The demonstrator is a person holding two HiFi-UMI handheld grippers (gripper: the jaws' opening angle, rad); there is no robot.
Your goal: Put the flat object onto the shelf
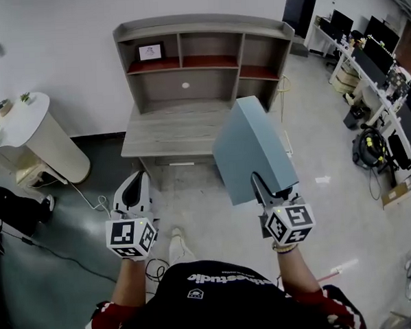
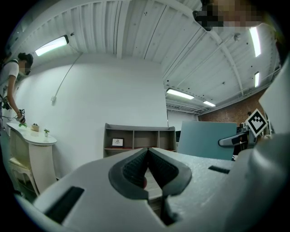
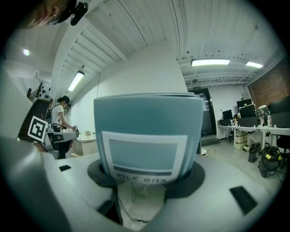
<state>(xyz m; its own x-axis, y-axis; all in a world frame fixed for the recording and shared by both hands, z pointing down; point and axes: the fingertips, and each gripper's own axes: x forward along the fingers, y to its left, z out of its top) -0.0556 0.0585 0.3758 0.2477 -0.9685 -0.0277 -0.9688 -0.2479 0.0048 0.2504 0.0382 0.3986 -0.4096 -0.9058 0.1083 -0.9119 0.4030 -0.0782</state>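
We are facing the grey shelf unit [image 1: 198, 23], which is standing against the white wall, well apart from us across the floor. The blue-green file box [image 1: 249, 148] is hanging in the air on our right, tilted, short of the shelf unit and touching only the right gripper [image 1: 262, 192], whose jaws are clamping its labelled narrow end. The left gripper [image 2: 148, 154] is hanging alongside, jaws pressed together on nothing. We are judging this as the carry stage: the box is lifted but not yet delivered. Next we are needing to close the gap, level the box and slide it into a free compartment without clipping the dividers. A small framed picture [image 1: 150, 52] is occupying the upper left one, so we are favouring another.
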